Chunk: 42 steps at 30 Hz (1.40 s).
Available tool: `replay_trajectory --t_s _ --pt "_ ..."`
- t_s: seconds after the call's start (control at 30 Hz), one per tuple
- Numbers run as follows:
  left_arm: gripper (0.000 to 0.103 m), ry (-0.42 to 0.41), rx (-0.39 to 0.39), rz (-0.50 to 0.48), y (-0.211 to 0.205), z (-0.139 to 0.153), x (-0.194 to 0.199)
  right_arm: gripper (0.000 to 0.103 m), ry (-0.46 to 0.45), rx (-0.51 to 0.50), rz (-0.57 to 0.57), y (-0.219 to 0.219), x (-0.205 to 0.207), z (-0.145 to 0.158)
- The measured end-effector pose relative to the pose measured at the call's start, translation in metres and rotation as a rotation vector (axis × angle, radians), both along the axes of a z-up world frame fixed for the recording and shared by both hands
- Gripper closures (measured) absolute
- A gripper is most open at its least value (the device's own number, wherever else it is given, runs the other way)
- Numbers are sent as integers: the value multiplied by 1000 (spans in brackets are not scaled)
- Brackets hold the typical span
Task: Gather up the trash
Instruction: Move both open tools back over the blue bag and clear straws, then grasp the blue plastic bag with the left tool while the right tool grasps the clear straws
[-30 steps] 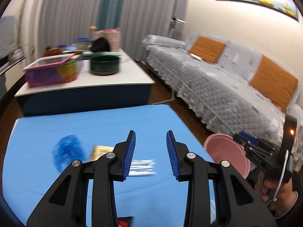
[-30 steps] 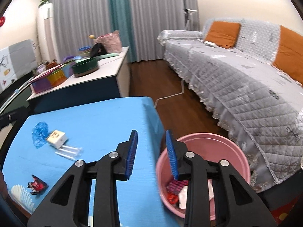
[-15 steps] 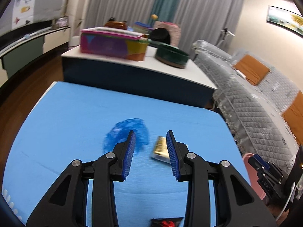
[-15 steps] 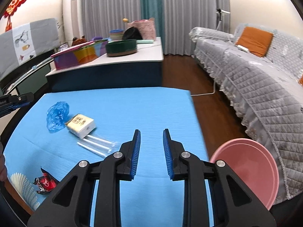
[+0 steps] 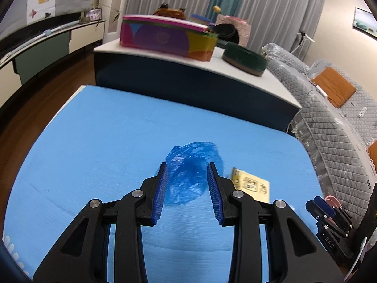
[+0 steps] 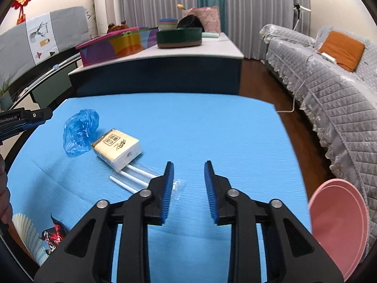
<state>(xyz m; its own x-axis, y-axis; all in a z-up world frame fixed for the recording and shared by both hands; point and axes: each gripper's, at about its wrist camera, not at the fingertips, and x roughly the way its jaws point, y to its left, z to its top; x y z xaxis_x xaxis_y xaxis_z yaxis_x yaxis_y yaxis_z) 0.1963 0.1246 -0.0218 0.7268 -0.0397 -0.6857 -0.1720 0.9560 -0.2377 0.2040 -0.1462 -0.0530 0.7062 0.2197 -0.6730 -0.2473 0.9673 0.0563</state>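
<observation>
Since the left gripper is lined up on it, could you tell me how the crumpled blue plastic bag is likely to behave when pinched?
The blue plastic bag looks thin, translucent and crumpled, so it will probably collapse between the open left gripper rather than resist. It likely weighs almost nothing and may dangle floppily. Its glossy film could slip from a shallow pinch.

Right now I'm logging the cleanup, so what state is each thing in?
left gripper: open, fingers astride the bag
right gripper: open, holding nothing
blue plastic bag: crumpled, on table
tissue pack: lying flat
straws: wrapped, lying flat
pink bin: open
</observation>
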Motion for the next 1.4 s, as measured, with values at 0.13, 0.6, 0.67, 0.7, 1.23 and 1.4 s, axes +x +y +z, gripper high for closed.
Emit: replay_trajectory --t_s 0.13,0.6,0.67,0.7,1.23,1.4 --pt "63 38 -5 15 4 -11 10 63 41 15 6 6 11 -12" --pt "45 156 13 60 7 -42 39 51 174 49 19 15 35 -40" --pt "45 161 11 65 7 -44 42 50 176 41 27 16 34 -40" --pt "45 161 12 67 7 -44 43 50 175 33 30 17 34 -40" --pt "99 139 54 -13 -9 -37 45 91 151 -46 99 24 18 -38" --pt "100 104 69 -31 -15 -26 38 103 131 -43 90 18 12 -31"
